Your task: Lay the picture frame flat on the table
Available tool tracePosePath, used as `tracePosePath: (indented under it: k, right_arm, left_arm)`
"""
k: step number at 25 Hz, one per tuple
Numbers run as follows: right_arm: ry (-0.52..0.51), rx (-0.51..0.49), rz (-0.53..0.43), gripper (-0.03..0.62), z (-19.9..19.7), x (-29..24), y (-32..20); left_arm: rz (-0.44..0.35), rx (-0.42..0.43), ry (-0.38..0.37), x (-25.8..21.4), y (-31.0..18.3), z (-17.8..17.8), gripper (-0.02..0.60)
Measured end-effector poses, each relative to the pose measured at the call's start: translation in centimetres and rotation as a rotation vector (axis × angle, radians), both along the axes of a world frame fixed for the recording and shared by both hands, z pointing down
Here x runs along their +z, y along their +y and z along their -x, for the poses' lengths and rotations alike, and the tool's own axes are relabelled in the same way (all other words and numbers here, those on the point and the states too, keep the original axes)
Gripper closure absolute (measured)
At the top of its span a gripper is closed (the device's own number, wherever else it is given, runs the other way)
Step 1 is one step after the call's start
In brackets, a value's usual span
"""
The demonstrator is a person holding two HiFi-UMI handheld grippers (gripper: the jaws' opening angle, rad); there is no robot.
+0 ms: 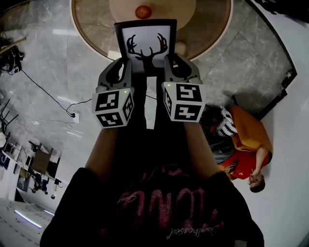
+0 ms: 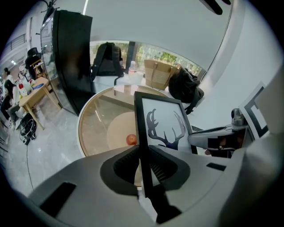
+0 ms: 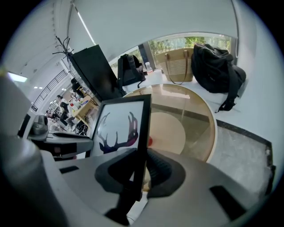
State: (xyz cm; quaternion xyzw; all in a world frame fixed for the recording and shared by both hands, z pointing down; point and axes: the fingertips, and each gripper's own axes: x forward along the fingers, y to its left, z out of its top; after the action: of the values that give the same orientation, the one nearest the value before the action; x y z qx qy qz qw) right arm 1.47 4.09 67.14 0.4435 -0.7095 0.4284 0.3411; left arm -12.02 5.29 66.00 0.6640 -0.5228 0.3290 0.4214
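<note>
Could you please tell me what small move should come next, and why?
Probably ease the picture frame down toward the near part of the table, short of the red fruit: left claw and right claw each grip a side edge, frame not yet flat.

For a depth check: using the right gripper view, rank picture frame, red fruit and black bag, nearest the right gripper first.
1. Picture frame: clamped in the right gripper.
2. Red fruit: on the table, behind the frame.
3. Black bag: beyond the table, upper right.
</note>
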Motion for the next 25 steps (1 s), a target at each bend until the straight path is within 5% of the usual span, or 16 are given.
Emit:
tracePosePath:
  k: [25]
  right_arm:
    - [0.011,0.016,0.044,0.513,-1.1,6.7,2.1]
  left_arm:
    - [0.039,-0.011,-0.024,6.8,1.9,-1.0,0.511]
